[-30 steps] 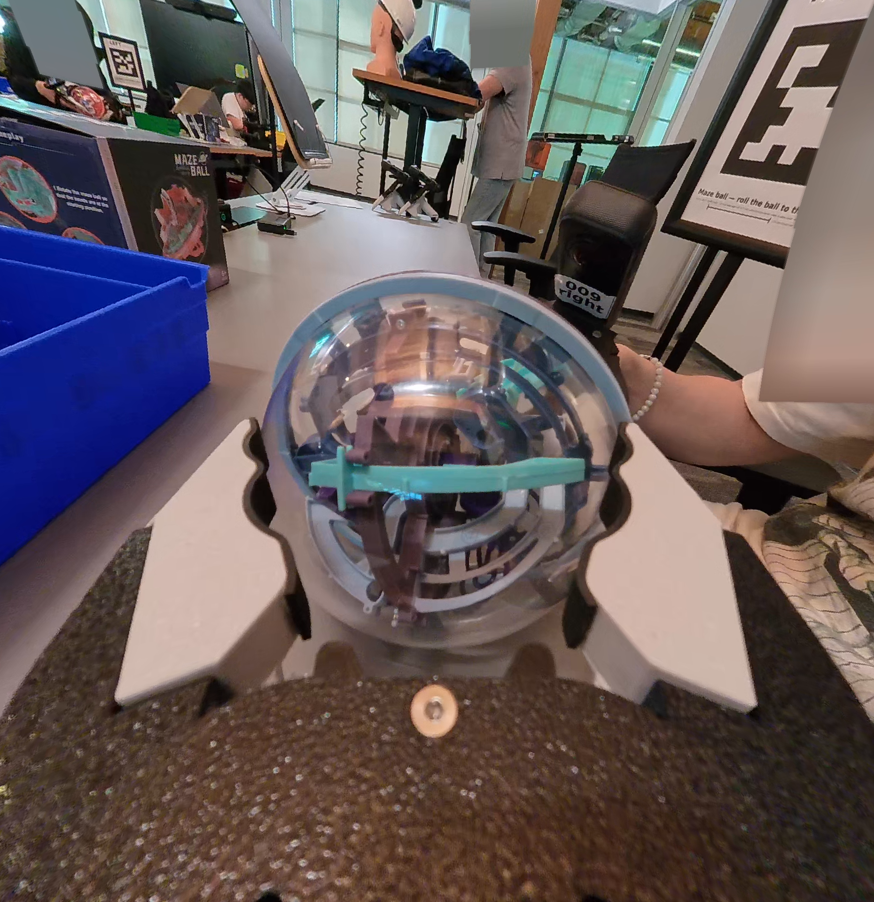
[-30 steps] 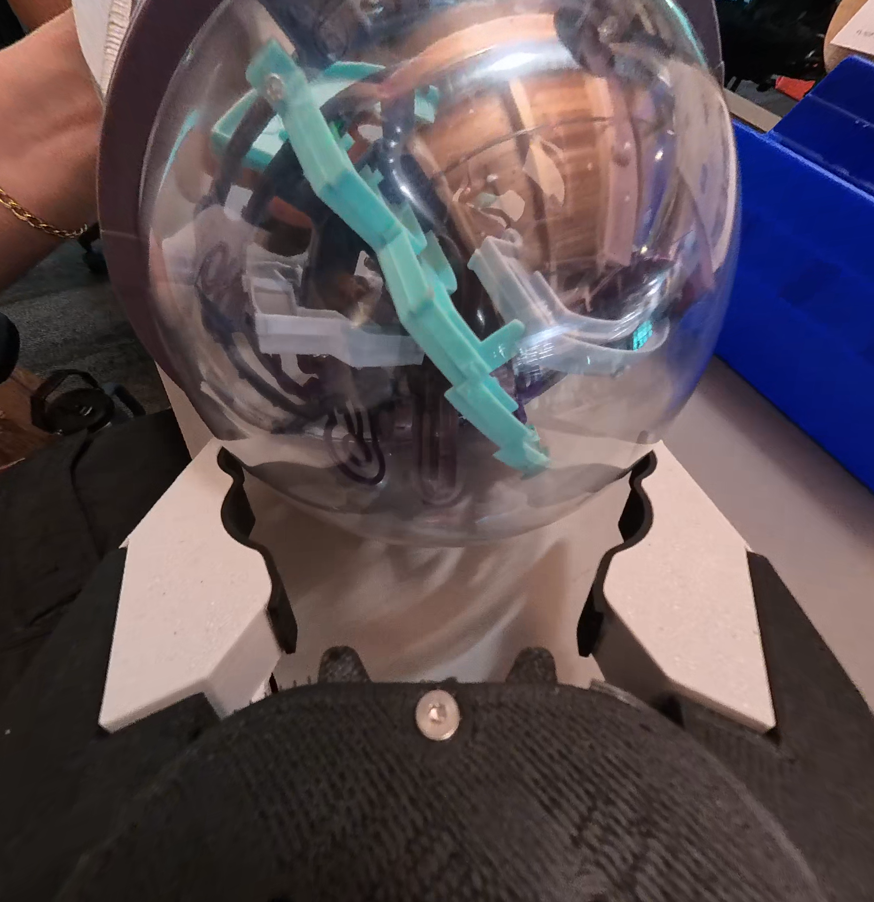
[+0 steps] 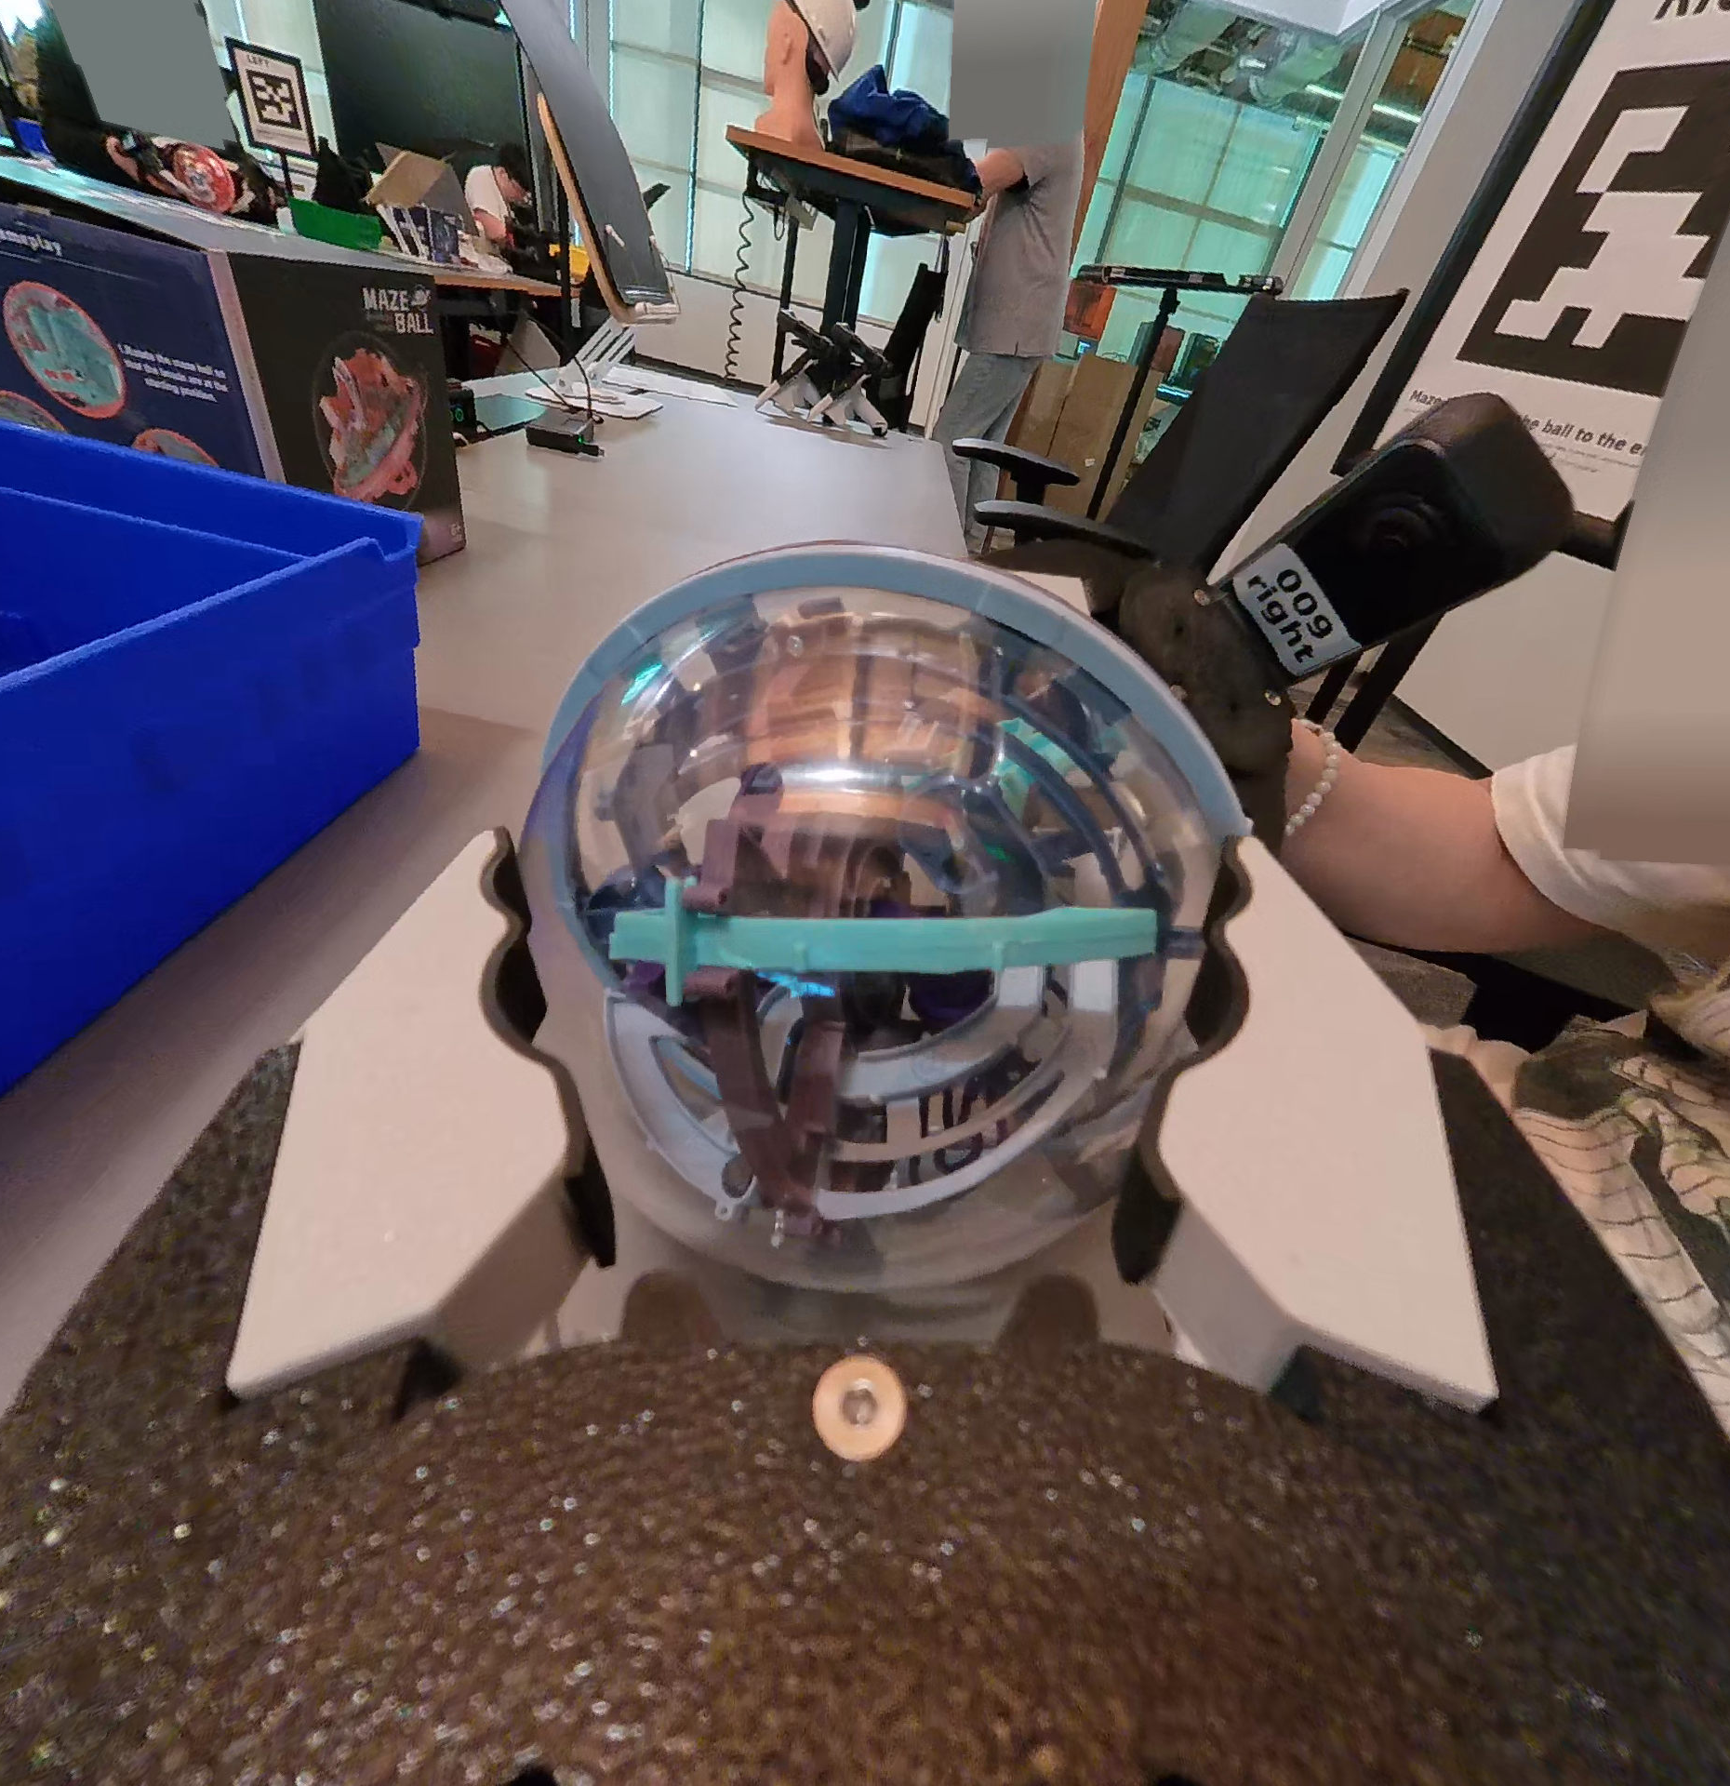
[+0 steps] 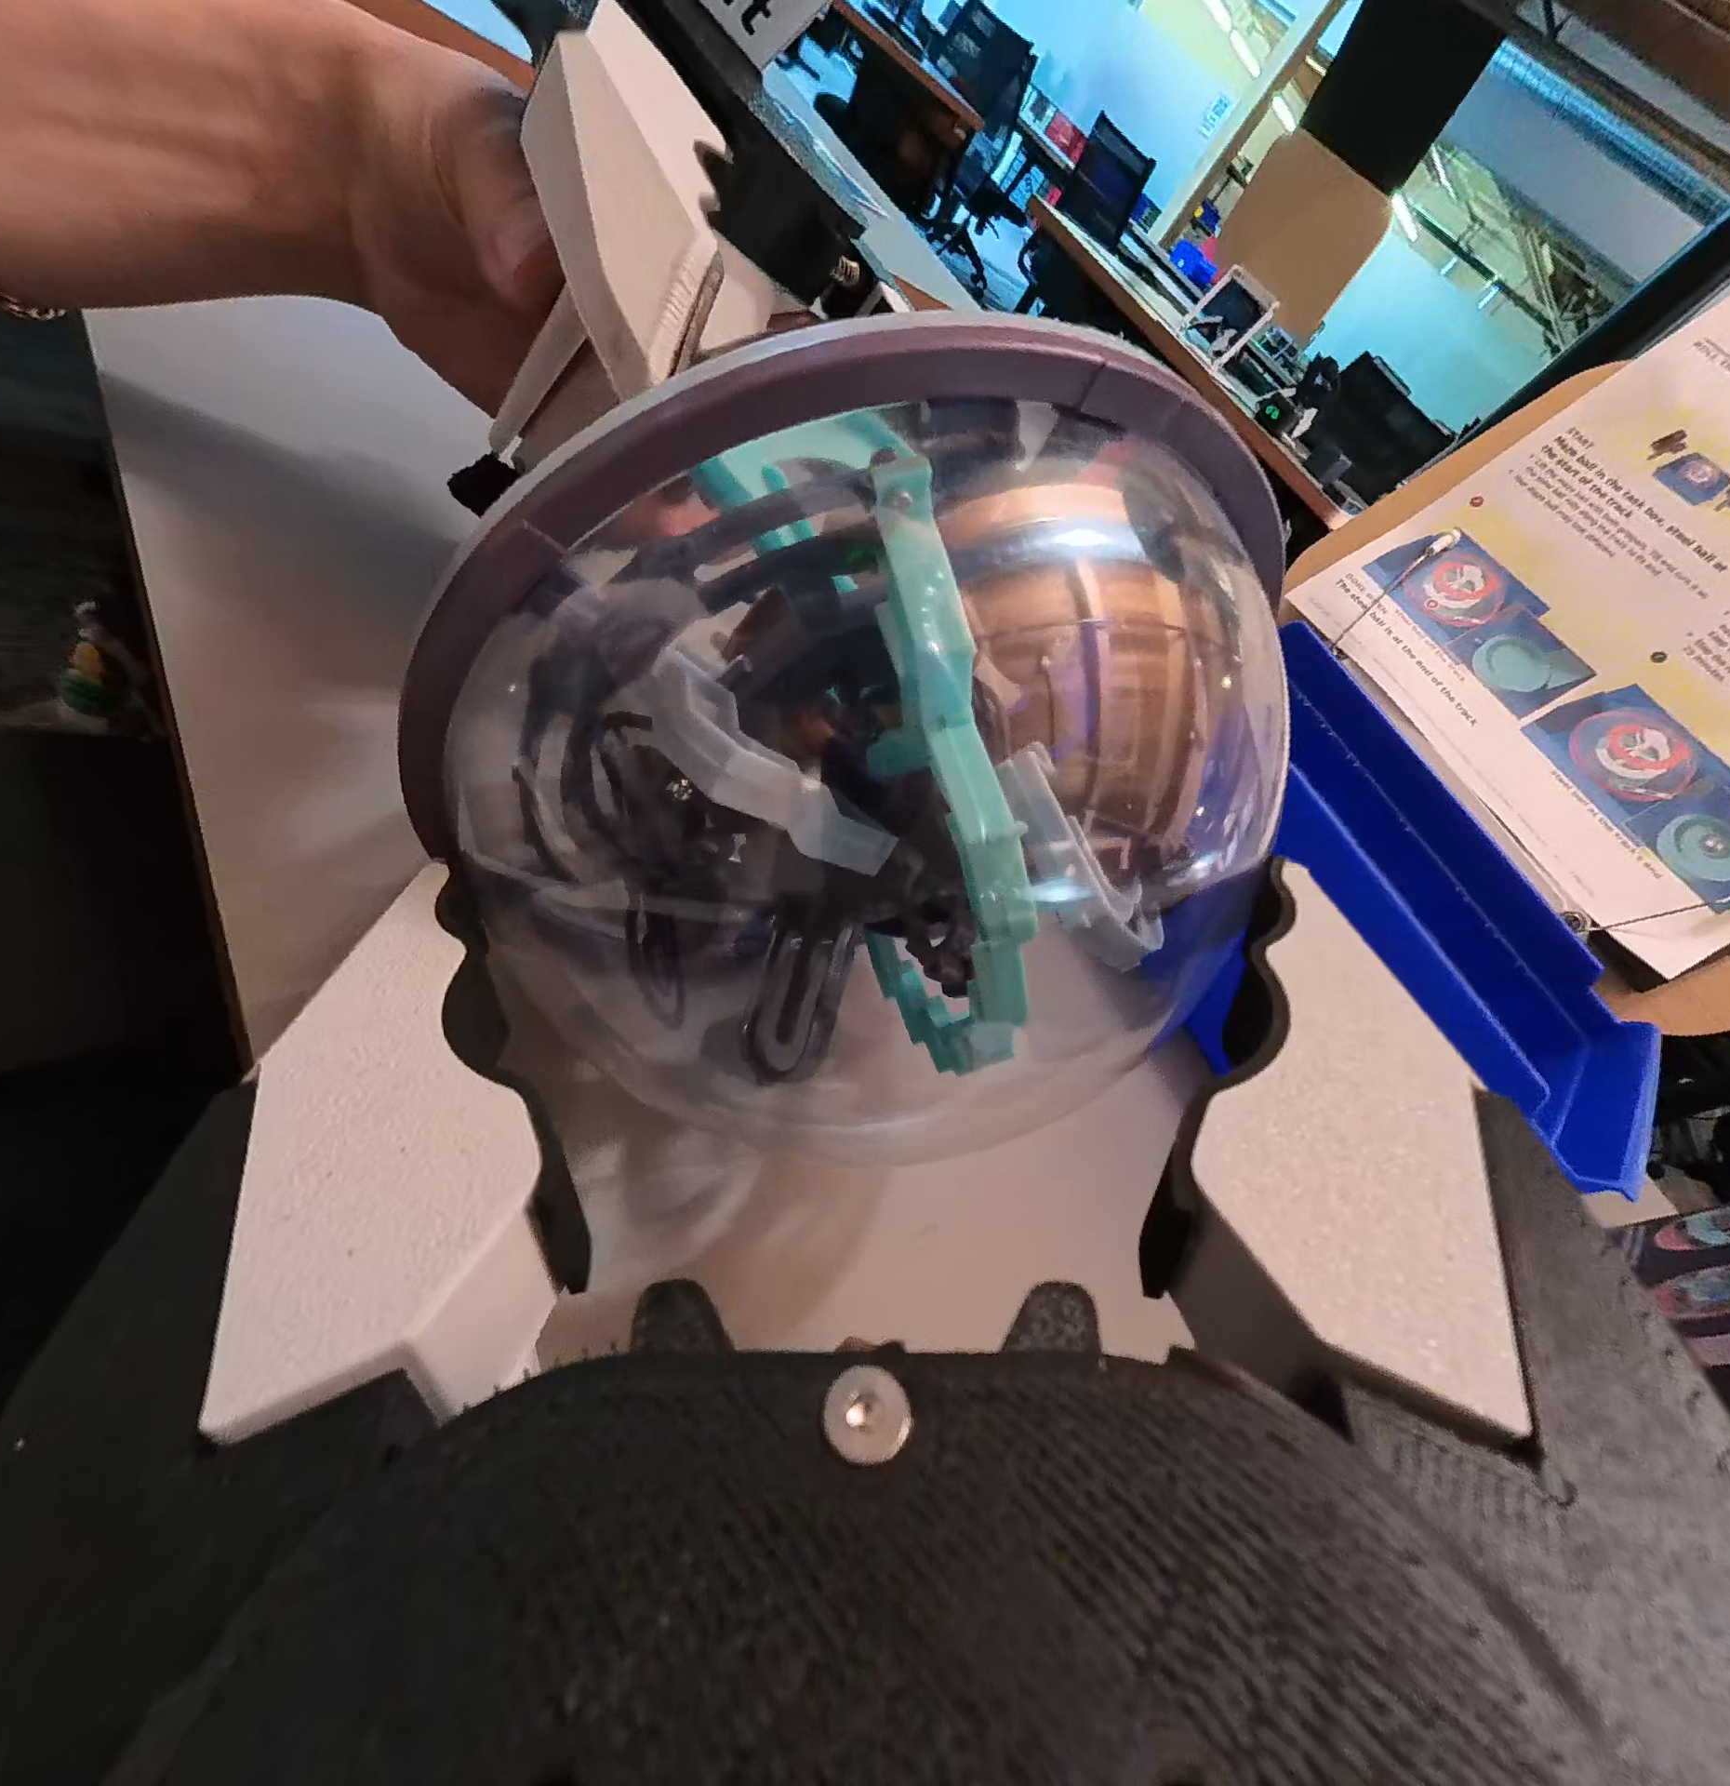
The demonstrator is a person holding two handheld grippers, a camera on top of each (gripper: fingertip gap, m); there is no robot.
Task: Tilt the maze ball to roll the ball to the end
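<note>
The maze ball (image 3: 871,928) is a clear plastic sphere with a grey-blue equator ring tilted across its top, teal, purple and pale tracks tangled inside. It sits between both claws' fingers, its sides against their dark pads.

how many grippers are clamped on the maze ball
2: the left gripper pinches the maze ball from the near side, and the right gripper holds its opposite half, across from the first.
</note>
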